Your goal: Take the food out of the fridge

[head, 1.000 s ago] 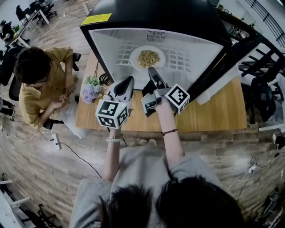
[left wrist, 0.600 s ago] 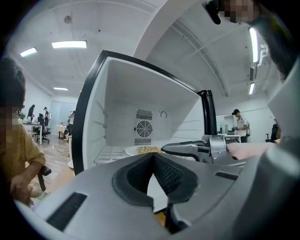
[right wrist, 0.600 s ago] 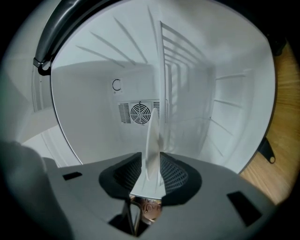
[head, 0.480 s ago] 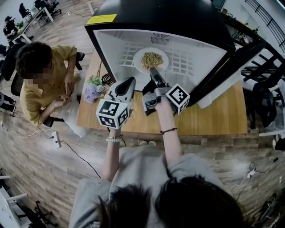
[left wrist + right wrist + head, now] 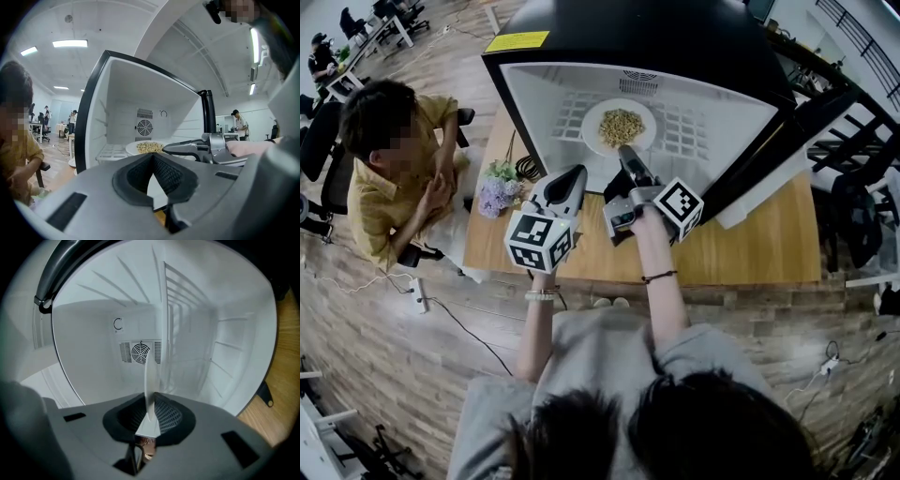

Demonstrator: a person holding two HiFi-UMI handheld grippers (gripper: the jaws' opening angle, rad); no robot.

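Right gripper was clamped on the near rim of the plate of loose food on the fridge shelf, left gripper closed empty; plate looked rigid, slick, breakable, and likely to tip from a one-sided rim hold.

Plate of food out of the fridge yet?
No, the plate sits inside the fridge, the right gripper closed on its rim.

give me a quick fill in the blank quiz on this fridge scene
1. The plate of food sits on a wire ____ inside the fridge.
2. The right gripper is shut on the plate's ____.
3. The left gripper, shut and outside the fridge, holds ____.

Missing words: shelf; rim; nothing
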